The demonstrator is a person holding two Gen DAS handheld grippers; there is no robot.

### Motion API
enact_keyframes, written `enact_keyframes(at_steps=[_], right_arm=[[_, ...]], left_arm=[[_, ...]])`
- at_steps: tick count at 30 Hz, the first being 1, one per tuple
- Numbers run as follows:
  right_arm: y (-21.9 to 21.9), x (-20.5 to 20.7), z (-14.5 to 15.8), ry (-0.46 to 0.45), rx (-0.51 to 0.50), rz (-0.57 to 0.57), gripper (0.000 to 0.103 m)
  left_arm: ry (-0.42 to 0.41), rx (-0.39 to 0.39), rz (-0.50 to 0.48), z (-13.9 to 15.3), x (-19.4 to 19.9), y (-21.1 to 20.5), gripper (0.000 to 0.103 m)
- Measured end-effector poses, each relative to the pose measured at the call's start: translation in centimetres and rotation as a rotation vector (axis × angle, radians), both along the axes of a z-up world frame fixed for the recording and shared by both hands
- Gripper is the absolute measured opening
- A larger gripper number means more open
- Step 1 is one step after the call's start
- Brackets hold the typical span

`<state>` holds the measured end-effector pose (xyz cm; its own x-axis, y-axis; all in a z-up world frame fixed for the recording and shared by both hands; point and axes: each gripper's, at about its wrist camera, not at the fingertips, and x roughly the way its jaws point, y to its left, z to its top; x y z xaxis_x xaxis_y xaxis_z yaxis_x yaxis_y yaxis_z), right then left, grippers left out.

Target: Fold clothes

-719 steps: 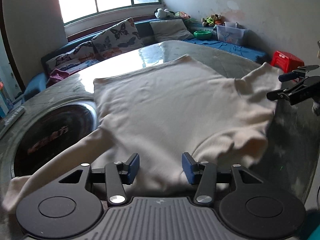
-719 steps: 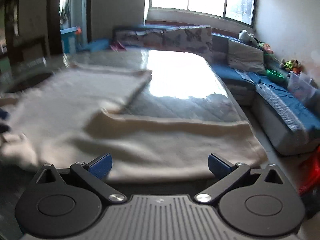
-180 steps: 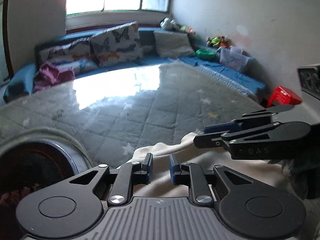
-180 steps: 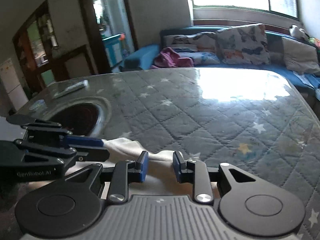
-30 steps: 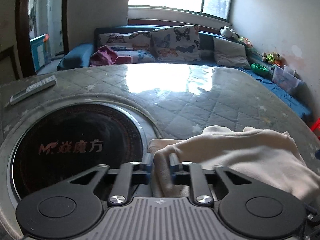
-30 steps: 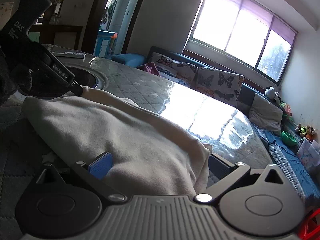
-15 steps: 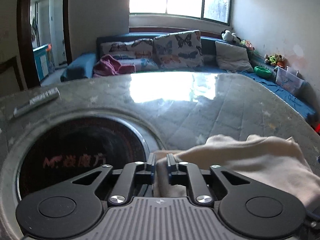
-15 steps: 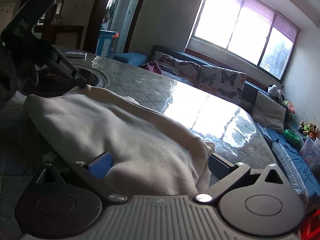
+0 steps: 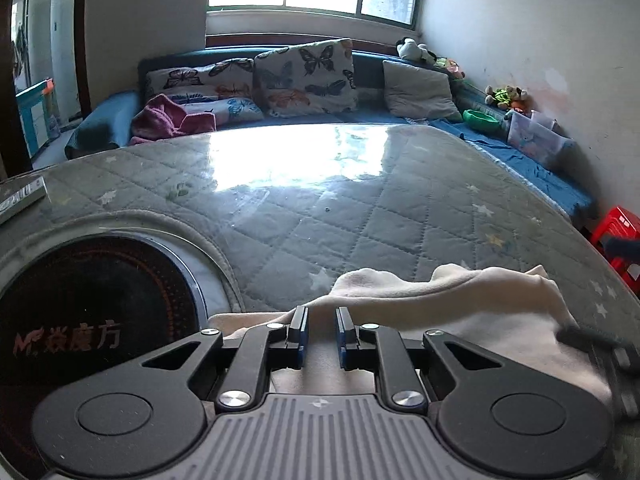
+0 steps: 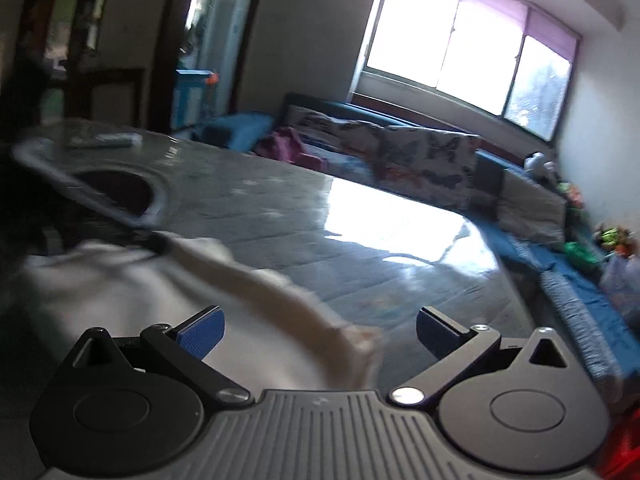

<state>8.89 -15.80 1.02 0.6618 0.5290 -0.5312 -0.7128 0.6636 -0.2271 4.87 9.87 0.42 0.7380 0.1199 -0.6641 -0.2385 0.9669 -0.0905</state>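
One folded cream fleece garment (image 9: 460, 304) lies on the quilted grey table (image 9: 360, 220). Two grippers: left gripper (image 9: 321, 334) narrow, empty; right gripper (image 10: 318, 330) wide, empty. Only the left view shows one red stool (image 9: 618, 226).

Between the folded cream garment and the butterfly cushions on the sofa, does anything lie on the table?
Nothing but a tiny dark speck. In the left wrist view, bare quilted table cover runs from the cream garment to the butterfly cushions.
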Motion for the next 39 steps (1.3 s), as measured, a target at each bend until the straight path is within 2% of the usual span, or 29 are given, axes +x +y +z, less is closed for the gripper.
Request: enact_keyframes(at_steps=[3, 7, 8, 10, 11, 17, 20, 21, 22, 26, 28, 35, 39], right_arm=[[1.1, 2.8, -0.4, -0.006, -0.042, -0.035, 0.103], [2.9, 5.5, -1.7, 0.041, -0.080, -0.076, 0.103], [3.3, 5.8, -2.5, 0.058, -0.098, -0.083, 0.103], [3.5, 6.0, -3.2, 0.069, -0.111, -0.086, 0.103], [3.4, 5.9, -3.2, 0.069, -0.106, -0.087, 0.103], [2.0, 3.4, -0.5, -0.008, -0.038, -0.060, 0.103], [1.0, 1.9, 0.7, -0.021, 0.014, -0.030, 0.103], [0.7, 1.3, 0.9, -0.018, 0.029, -0.017, 0.103], [0.4, 0.6, 1.0, -0.013, 0.037, -0.005, 0.103], [-0.5, -2.3, 0.7, -0.015, 0.047, 0.050, 0.103], [-0.6, -3.8, 0.5, -0.021, 0.043, 0.081, 0.103], [-0.6, -8.1, -0.3, 0.006, 0.046, 0.169, 0.103], [-0.1, -9.7, -0.6, 0.024, 0.034, 0.223, 0.103]], left_arm=[[0.002, 0.000, 0.001, -0.1, 0.0, 0.0, 0.022], [0.004, 0.005, -0.014, -0.2, 0.1, -0.2, 0.037], [0.004, 0.005, -0.016, -0.2, 0.2, -0.3, 0.039], [0.004, 0.005, -0.023, -0.2, 0.2, -0.5, 0.051], [0.004, 0.008, -0.023, -0.1, 0.1, -0.6, 0.052], [-0.010, 0.011, -0.016, 0.4, -1.0, -0.7, 0.064], [-0.025, 0.016, -0.005, 0.9, -2.1, -0.6, 0.072], [-0.029, 0.022, 0.001, 1.1, -2.5, -0.7, 0.078], [-0.032, 0.028, 0.006, 1.3, -2.8, -0.7, 0.085], [-0.056, 0.043, 0.007, 1.8, -4.3, -0.8, 0.092], [-0.074, 0.044, 0.007, 2.1, -5.1, -0.9, 0.102], [-0.112, 0.021, 0.011, 2.9, -7.6, -0.6, 0.103], [-0.117, -0.001, 0.053, 3.0, -9.1, 0.2, 0.103]])
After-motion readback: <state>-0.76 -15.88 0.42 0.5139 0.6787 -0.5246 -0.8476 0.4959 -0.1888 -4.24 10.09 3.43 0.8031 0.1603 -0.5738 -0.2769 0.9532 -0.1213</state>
